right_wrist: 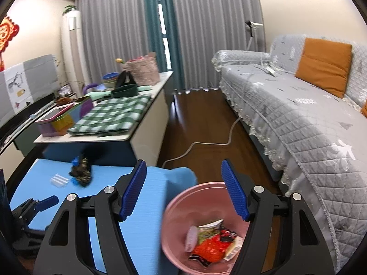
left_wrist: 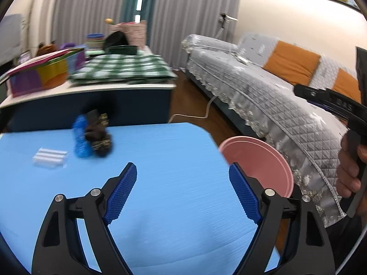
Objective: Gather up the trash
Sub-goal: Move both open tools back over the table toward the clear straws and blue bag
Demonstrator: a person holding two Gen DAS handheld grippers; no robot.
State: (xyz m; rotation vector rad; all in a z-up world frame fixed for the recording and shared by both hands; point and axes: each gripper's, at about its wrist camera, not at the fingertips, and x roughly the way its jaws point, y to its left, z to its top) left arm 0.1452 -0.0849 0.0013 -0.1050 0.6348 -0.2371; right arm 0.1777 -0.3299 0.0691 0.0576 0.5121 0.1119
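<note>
A grey quilted sofa cover with orange cushions (right_wrist: 305,119) fills the right side of both views, and a long white-topped cabinet (right_wrist: 119,137) carrying a green checked cloth (right_wrist: 114,114) runs through the left centre. Below them, in the lower left of both views, lies the flat bright-blue table top (left_wrist: 160,160), the work surface here.

Just beside the table's right edge stands the round pink plastic bin (right_wrist: 174,240), at bottom centre of the right wrist view. It already holds several pieces of trash: a crumpled red wrapper (right_wrist: 206,249), a pale printed packet and a few smaller scraps. Judging by that, a good part of the collecting is done.

Still on the table, toward its far left end, are a dark crumpled wrapper with a blue piece bunched against it (left_wrist: 94,135) and, just beside these on the left, a small clear ridged plastic piece (left_wrist: 50,158). Both are well apart from the bin, so by my reading these remain to be picked up and dropped in.

The left gripper (left_wrist: 182,183) hangs over bare blue table at the bottom of its view, jaws spread wide with nothing between them. The right gripper (right_wrist: 184,188) is above the bin's rim, jaws likewise wide and empty.
</note>
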